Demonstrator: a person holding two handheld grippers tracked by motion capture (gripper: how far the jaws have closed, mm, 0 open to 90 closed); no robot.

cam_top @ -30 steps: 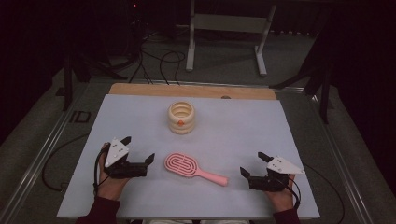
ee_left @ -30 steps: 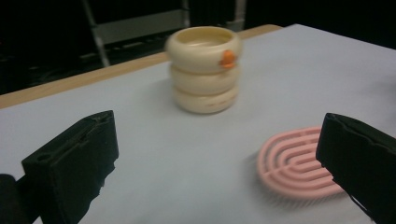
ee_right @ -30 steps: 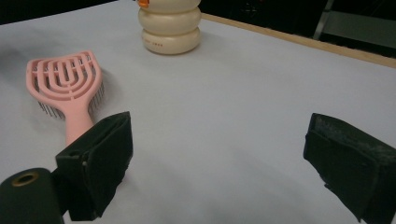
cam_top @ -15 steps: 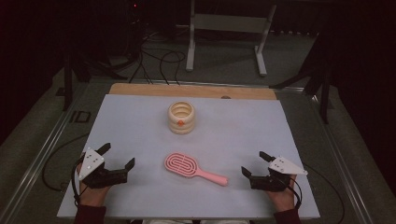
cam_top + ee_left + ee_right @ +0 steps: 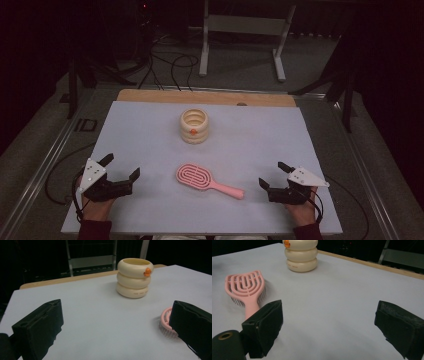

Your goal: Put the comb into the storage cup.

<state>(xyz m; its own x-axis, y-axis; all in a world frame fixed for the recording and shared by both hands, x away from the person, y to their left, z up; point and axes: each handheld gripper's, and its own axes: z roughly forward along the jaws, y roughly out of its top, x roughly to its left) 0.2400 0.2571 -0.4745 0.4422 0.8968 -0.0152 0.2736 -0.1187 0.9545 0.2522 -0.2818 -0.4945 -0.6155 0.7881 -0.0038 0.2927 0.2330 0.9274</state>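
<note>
Nothing is grasped yet: the pink plastic hairbrush (image 5: 209, 180) lies near the tabletop's front edge between the wide-open, empty left gripper (image 5: 121, 167) and right gripper (image 5: 273, 175).

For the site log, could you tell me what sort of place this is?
Probably a dim lab or recording room: a white-topped table on a metal frame, loose cables across the floor, and a grey stand behind.
</note>
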